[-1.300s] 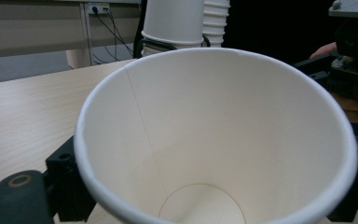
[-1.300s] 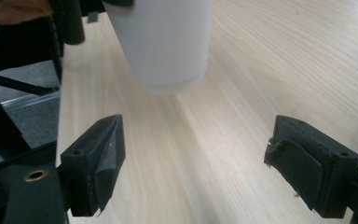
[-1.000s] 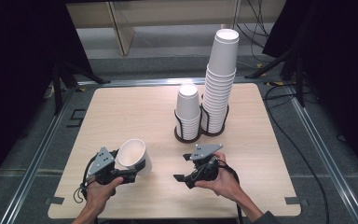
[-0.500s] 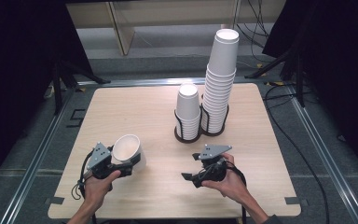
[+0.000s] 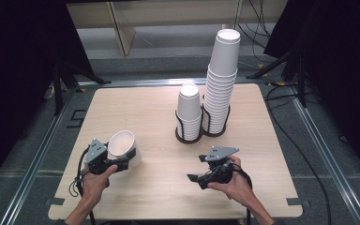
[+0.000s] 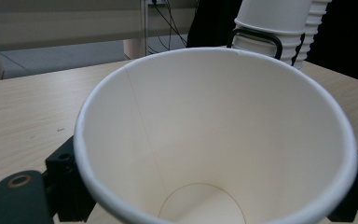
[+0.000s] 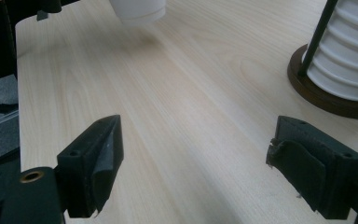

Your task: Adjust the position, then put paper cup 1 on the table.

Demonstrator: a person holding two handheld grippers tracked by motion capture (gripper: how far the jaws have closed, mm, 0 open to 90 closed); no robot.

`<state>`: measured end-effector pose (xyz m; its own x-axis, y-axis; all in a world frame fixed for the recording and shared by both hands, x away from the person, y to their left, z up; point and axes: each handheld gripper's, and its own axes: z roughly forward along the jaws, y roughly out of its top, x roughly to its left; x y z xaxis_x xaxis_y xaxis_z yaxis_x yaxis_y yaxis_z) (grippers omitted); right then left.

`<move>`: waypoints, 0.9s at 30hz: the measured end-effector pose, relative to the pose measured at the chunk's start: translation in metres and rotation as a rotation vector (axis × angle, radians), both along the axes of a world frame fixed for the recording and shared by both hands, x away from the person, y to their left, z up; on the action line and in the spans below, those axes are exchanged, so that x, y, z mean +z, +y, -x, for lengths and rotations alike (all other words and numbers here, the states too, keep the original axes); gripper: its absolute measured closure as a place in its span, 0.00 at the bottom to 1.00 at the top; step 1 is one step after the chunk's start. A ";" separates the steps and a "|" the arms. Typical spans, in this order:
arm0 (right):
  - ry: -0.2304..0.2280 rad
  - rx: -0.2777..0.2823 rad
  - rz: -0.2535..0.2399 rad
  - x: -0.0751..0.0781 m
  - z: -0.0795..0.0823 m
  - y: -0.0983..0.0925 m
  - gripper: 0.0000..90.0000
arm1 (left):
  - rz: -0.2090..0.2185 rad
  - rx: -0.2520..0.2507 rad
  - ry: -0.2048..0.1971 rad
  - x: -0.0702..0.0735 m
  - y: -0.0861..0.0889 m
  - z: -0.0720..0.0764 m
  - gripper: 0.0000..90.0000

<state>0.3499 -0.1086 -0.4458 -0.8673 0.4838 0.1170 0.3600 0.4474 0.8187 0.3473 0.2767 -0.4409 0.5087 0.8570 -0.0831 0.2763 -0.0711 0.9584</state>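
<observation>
A single white paper cup [image 5: 123,146] is held tilted over the front left of the table, its mouth facing back toward the hand. My left gripper [image 5: 122,161] is shut on the paper cup; in the left gripper view the cup [image 6: 214,140] sits between the black jaws with its empty inside showing. My right gripper [image 5: 196,169] hovers open over the front right of the table, nothing between its jaws [image 7: 196,163]. The bottom of the held cup [image 7: 137,10] appears at the top of the right gripper view.
Two dark wire holders stand at the table's middle back: a short cup stack [image 5: 189,112] and a tall cup stack [image 5: 221,79] beside it. The holder's round base [image 7: 331,100] lies to the right of my right gripper. Bare wooden table [image 5: 159,178] lies between the hands.
My left gripper with the cup has shifted slightly left and toward the front edge. My right gripper has moved nearer the front right and stays open.
</observation>
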 end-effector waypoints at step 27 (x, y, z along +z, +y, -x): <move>0.008 -0.033 0.000 -0.002 0.004 -0.013 0.19 | -0.031 0.070 0.028 -0.007 0.009 -0.040 0.14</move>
